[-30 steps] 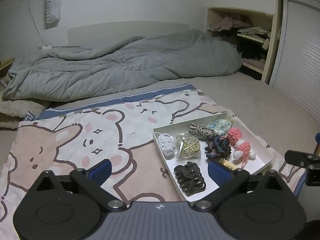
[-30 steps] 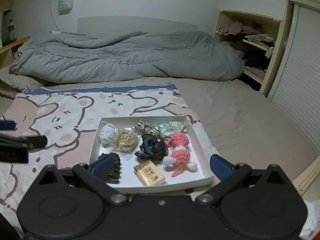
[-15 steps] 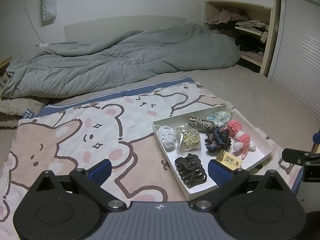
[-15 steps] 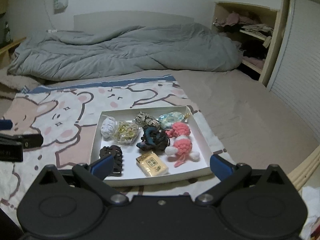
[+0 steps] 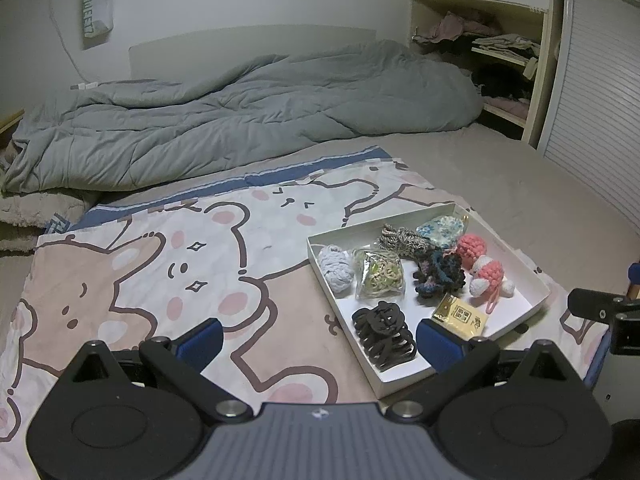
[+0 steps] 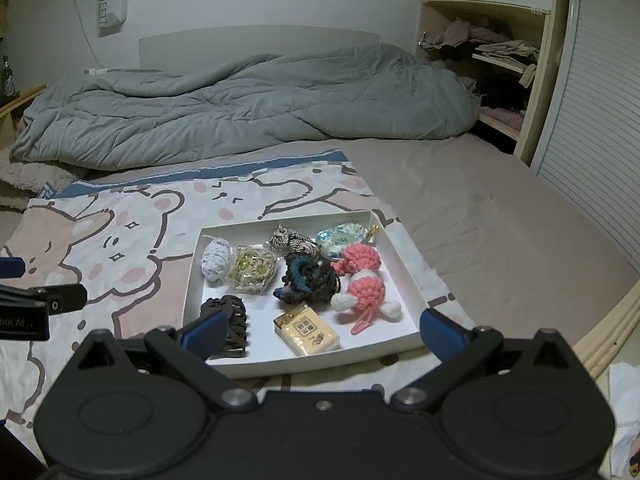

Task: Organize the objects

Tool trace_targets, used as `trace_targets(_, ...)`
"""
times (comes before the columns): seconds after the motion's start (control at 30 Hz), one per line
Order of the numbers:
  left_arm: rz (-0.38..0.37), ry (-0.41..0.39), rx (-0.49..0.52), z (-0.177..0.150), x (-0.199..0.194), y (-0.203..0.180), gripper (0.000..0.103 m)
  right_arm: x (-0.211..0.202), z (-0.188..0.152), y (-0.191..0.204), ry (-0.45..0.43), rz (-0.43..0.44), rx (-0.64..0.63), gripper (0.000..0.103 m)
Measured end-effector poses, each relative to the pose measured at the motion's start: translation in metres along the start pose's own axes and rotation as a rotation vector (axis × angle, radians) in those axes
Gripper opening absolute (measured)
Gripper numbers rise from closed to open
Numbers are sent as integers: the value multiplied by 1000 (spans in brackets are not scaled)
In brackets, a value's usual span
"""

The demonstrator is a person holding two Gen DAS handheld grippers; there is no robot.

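White card tray (image 6: 404, 276) sits on the bear-print blanket (image 6: 120, 240) just ahead of the right gripper (image 6: 320, 330), whose spread fingers hold nothing; the left gripper (image 5: 318, 340) is likewise parted and empty, with the tray ahead to its right. Inside, the black claw clip (image 6: 228, 318) and yellow packet (image 6: 306, 330) lie nearest. My worry: the dark scrunchie (image 6: 306, 280) touches the pink crochet doll (image 6: 362, 280), so a pinch there may drag both, or tip the light tray on soft bedding

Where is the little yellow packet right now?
The yellow packet lies in the white tray, near its front edge in the right wrist view, between the black hair claw on the left and the pink crochet toy on the right.
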State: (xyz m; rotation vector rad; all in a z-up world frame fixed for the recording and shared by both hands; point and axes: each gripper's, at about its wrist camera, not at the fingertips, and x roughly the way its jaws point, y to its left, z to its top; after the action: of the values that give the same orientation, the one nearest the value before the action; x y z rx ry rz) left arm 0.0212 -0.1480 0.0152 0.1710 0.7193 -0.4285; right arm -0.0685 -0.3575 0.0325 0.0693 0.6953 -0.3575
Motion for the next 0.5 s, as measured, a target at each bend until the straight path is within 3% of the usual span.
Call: trace_targets(0.5, 2, 1, 0, 0, 0, -1, 102, 0, 0, 1, 1, -5, -5, 103)
